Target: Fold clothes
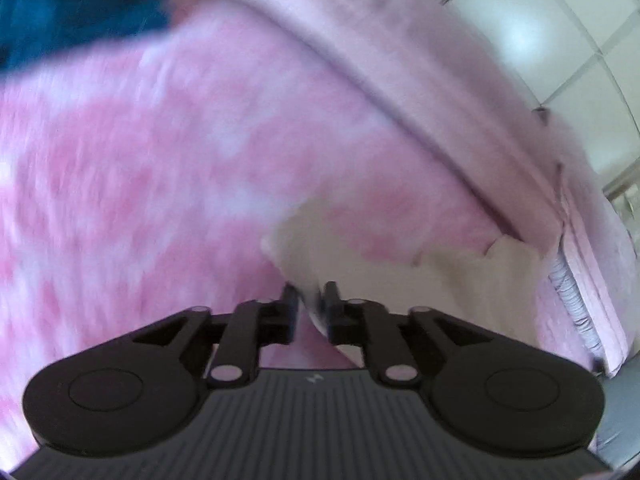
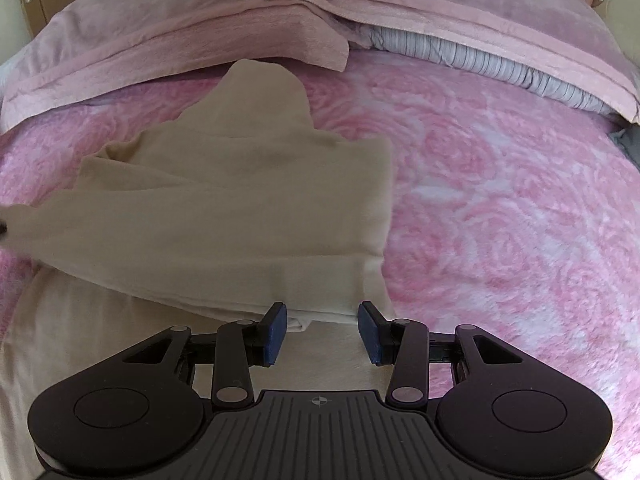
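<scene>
- Bed [image 2: 500,200]: covered by a pink rose-patterned blanket, with a folded pale pink blanket [image 2: 160,44] along its 12 o'clock edge.
- Cream garment [image 2: 224,208]: lies partly folded on the bed, at 10 o'clock from the right hand-held gripper.
- Right hand-held gripper [image 2: 322,330]: jaws apart, nothing clamped, over the garment's near edge.
- Left hand-held gripper [image 1: 310,310]: jaws narrowed on an edge of the cream garment [image 1: 360,264].

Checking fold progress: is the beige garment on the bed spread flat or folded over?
Partly folded: the beige garment has one layer doubled over another, its folded edge near the right claw, on the pink blanket.
</scene>
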`<state>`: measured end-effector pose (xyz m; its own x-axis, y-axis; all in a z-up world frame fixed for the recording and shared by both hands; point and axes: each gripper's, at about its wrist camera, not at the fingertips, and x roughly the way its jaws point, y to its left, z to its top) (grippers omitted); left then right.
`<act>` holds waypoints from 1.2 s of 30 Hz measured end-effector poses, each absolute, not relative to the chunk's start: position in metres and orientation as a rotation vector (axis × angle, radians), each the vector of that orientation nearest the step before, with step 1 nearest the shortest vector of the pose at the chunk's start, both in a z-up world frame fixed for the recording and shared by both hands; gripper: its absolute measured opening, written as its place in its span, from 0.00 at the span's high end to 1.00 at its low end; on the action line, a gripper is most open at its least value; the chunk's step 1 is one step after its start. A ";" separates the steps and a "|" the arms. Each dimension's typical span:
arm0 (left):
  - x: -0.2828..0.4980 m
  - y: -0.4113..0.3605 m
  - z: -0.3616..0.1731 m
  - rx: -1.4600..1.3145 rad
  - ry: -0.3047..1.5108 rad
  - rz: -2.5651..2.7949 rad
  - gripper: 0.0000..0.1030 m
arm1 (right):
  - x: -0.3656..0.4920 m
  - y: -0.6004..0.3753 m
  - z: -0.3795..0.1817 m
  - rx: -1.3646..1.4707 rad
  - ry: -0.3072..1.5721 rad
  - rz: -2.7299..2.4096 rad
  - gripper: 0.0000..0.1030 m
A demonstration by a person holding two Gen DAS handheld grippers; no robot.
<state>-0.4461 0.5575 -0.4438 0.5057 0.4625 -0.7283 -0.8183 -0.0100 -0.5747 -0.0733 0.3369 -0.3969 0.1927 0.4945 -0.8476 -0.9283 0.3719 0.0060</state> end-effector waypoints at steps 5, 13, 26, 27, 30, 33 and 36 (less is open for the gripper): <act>-0.455 0.553 -0.459 -1.409 0.143 1.087 0.65 | -0.079 0.337 -0.399 -0.593 0.899 1.096 0.58; -0.354 0.519 -0.398 -0.437 0.562 0.897 0.99 | -0.065 0.329 -0.396 -0.579 0.898 1.053 0.58; -0.270 0.451 -0.409 -0.100 0.845 0.487 0.67 | -0.032 0.299 -0.392 -0.532 0.938 0.966 0.58; -0.280 0.454 -0.400 -0.149 0.825 0.484 0.66 | -0.031 0.296 -0.393 -0.531 0.942 0.962 0.58; -0.310 0.469 -0.377 -0.329 0.738 0.446 0.71 | -0.027 0.292 -0.394 -0.517 0.950 0.948 0.58; -0.326 0.486 -0.367 -0.471 0.652 0.494 0.89 | -0.027 0.291 -0.392 -0.488 0.953 0.948 0.58; -0.332 0.504 -0.374 -0.554 0.634 0.594 0.89 | -0.030 0.295 -0.389 -0.434 0.971 0.986 0.58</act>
<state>-0.3320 0.5044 -0.3745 0.6544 0.3338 -0.6785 -0.6554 0.6980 -0.2887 -0.0303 0.2948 -0.3890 0.1988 0.4989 -0.8435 -0.8513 0.5144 0.1035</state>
